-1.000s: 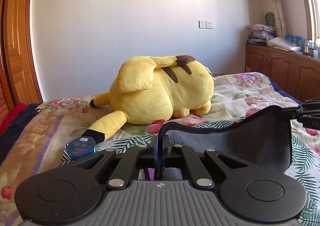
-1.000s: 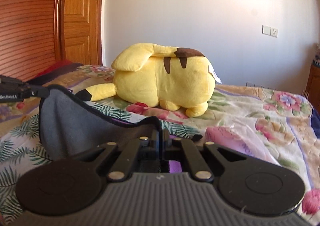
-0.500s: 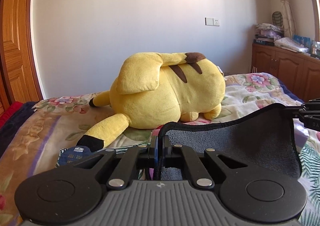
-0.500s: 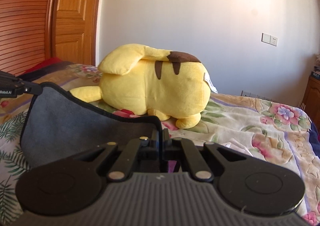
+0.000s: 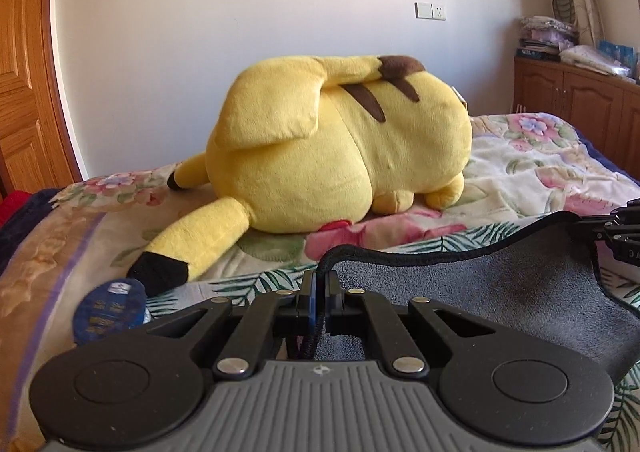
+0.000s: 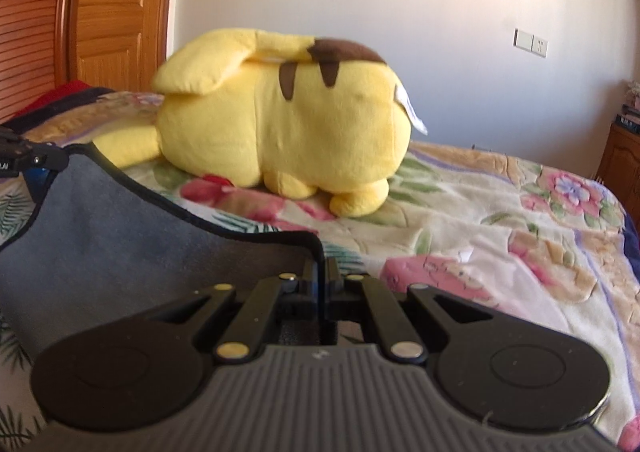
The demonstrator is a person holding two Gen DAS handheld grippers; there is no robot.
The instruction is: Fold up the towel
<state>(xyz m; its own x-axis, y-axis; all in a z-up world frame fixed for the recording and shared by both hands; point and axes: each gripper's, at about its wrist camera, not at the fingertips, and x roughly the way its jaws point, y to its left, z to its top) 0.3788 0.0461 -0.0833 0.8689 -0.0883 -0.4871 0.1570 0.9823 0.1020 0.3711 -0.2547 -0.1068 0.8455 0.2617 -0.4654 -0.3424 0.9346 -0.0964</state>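
A grey towel [image 5: 500, 292] with a black hem hangs stretched between my two grippers above the bed. My left gripper [image 5: 319, 276] is shut on one top corner. My right gripper [image 6: 320, 266] is shut on the other top corner; the towel [image 6: 120, 236] spreads to its left. The right gripper also shows at the right edge of the left wrist view [image 5: 616, 228], and the left gripper at the left edge of the right wrist view [image 6: 36, 159]. The towel's lower part is hidden behind the gripper bodies.
A big yellow plush toy [image 5: 340, 147] lies on the floral bedspread [image 5: 520, 167] just ahead. A small blue round packet [image 5: 110, 310] lies at the left. Wooden doors [image 6: 116, 7] stand left, a wooden cabinet [image 5: 580, 107] right.
Both grippers have moved forward toward the plush toy with the towel held between them; the toy looks larger and nearer. Both stay shut.
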